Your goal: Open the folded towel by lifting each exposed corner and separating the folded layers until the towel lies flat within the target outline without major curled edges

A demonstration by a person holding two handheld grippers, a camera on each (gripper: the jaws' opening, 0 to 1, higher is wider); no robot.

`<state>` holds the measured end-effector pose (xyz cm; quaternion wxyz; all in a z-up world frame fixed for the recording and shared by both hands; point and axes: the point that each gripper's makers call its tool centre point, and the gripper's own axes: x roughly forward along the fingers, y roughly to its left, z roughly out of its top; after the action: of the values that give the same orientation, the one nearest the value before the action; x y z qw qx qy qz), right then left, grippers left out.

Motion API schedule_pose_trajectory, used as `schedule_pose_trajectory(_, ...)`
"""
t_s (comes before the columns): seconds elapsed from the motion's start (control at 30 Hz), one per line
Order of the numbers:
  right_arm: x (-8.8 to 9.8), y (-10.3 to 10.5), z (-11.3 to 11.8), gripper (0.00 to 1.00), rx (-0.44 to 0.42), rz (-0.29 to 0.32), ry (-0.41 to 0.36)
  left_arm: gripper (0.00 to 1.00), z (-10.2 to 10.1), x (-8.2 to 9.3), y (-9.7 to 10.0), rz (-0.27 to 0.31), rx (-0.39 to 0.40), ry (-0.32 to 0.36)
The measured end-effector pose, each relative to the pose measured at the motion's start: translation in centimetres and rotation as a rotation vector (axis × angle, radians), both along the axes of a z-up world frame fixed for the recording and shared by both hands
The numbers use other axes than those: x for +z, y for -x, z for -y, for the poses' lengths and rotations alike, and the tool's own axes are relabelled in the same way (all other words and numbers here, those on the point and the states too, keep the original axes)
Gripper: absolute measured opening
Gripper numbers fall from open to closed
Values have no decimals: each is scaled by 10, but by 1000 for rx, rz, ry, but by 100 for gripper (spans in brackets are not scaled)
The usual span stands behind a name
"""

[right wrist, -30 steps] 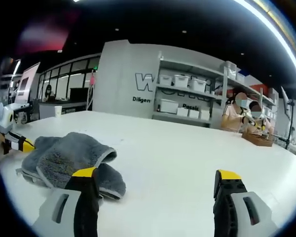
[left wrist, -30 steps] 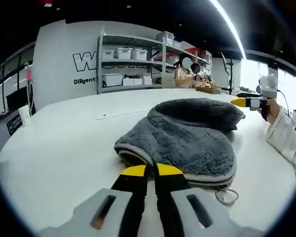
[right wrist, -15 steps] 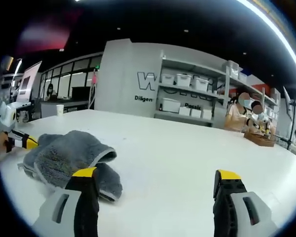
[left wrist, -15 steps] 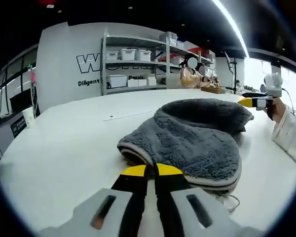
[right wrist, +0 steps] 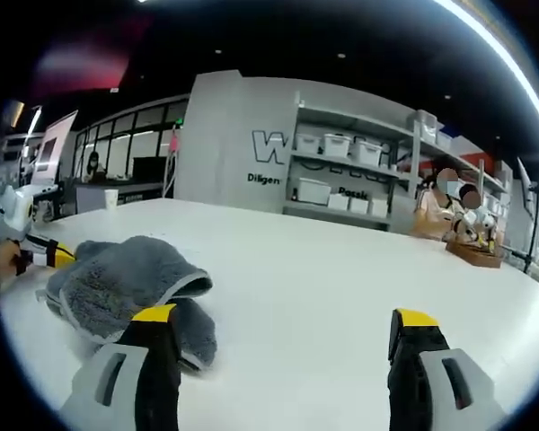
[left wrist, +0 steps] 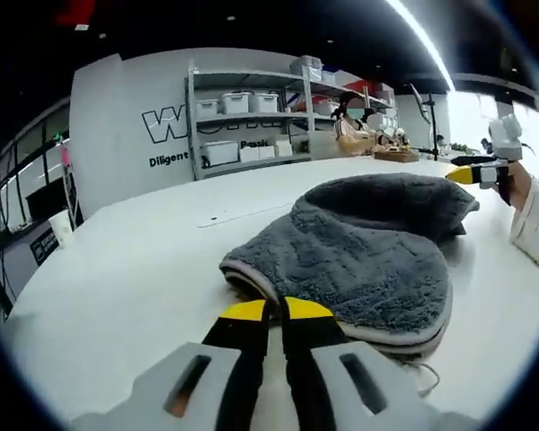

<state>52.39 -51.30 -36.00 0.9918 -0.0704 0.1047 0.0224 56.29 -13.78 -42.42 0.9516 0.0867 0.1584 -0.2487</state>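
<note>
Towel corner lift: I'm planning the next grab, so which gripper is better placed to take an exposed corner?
Probably the left. The left gripper sits shut right at the near edge of the folded grey towel. The right gripper is open, and only one of its jaws is near the towel.

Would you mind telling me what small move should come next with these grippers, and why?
Probably ease the left gripper forward and open it at the towel edge: its jaws are shut just short of the layered hem, the towel is still folded, and the right gripper is open, grasping nothing.
</note>
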Motion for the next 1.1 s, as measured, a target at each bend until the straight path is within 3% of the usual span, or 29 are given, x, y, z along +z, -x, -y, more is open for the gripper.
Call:
schedule_pose_trajectory(0.43,-1,0,-1,95,6,-4,3,12,-5,8,2,-12,21,28)
schedule_pose_trajectory(0.5,-1,0,-1,95,6,-4,5,20,-6,12,5,-14,20,49)
schedule_pose_trajectory(0.7,0,0,-1,95,5,-2,2,51,-7,10,18,-97,17,149)
schedule_pose_trajectory(0.93,-1,-1,-2,95,8,-4,7,89,9,10,28,-194,-26,314)
schedule_pose_trajectory(1.0,-1,-1,-2,95,7,-5,8,97,14,11,30,-193,-51,321)
schedule_pose_trajectory(1.1,-1,-1,-2,95,5,-5,8,98,21,13,34,-191,-72,314)
